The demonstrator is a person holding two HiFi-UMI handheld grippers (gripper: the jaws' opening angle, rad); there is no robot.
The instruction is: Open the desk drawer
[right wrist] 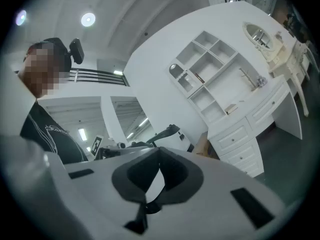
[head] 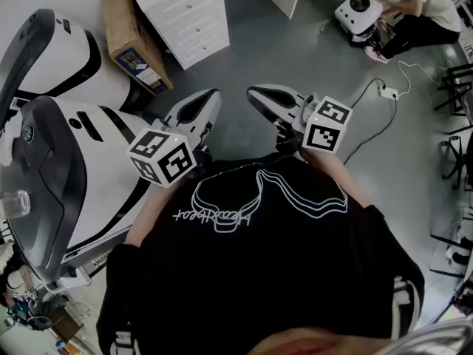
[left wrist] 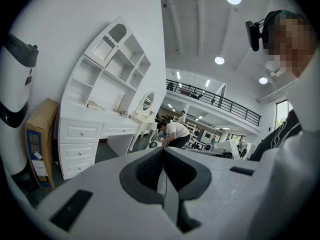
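Observation:
The white desk (head: 188, 13) with its stack of drawers stands at the far side of the grey floor, and all its drawers are closed. The same drawers (left wrist: 79, 133) show at the left in the left gripper view, and further drawers (right wrist: 235, 139) show at the right in the right gripper view. A shelf unit sits on top of the desk. I hold both grippers close to my chest, well apart from the desk. My left gripper (head: 209, 100) is shut with nothing in it, its tips (left wrist: 163, 151) meeting. My right gripper (head: 259, 95) is shut and empty too.
A cardboard box (head: 133, 43) leans beside the desk's left end. A large white and black machine (head: 59, 124) fills the left side. A person (head: 417, 6) sits on the floor at the far right by a white device (head: 357, 9). A cable with a power strip (head: 386, 91) lies on the floor.

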